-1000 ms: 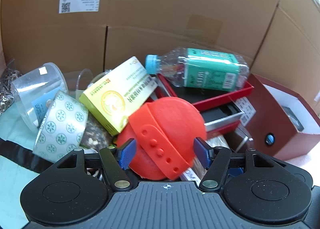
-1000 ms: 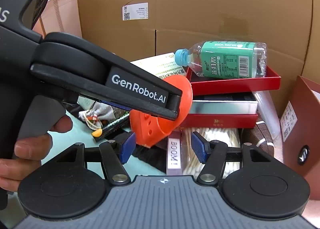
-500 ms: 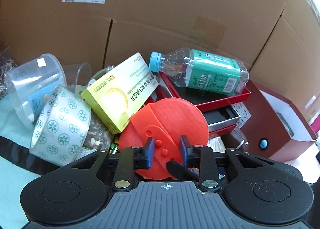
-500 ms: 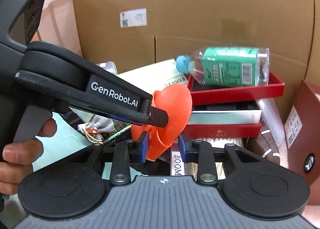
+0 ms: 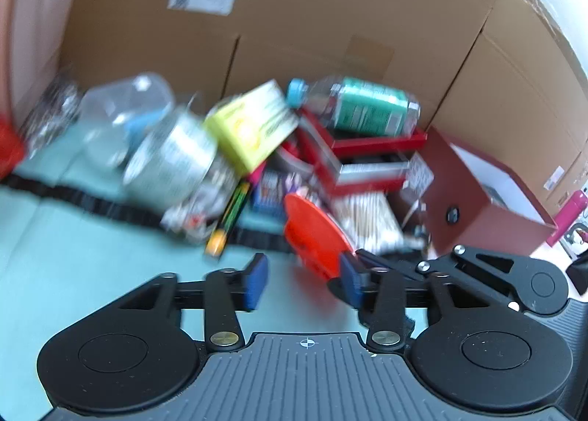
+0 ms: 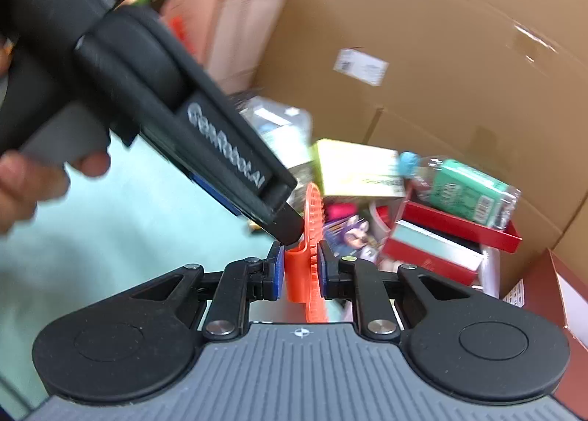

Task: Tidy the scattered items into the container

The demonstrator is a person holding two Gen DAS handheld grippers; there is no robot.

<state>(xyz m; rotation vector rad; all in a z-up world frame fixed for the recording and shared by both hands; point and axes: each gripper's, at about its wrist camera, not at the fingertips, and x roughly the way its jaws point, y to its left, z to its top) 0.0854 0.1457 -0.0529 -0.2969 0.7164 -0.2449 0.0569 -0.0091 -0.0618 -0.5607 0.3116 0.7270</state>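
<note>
An orange round silicone piece with a strap (image 6: 307,266) is clamped between the blue pads of my right gripper (image 6: 299,268). It also shows in the left wrist view (image 5: 312,237), to the right of my left gripper (image 5: 303,283), which is open and empty above the teal mat (image 5: 92,255). The right gripper's fingers (image 5: 371,270) reach in from the right there. The left gripper's body (image 6: 176,127) crosses the right wrist view, its tip close to the orange piece. Both views are blurred.
A pile lies against the cardboard wall (image 5: 330,16): a green-labelled bottle (image 5: 364,108) on red boxes (image 5: 367,160), a yellow box (image 5: 253,130), a tape roll (image 5: 172,160), a clear cup (image 5: 121,116), cotton swabs (image 5: 367,218), a maroon box (image 5: 485,200).
My left gripper has opened, let go of the orange piece and pulled back left. My right gripper has shut on the piece and turned it edge-on. Both cameras swung.
</note>
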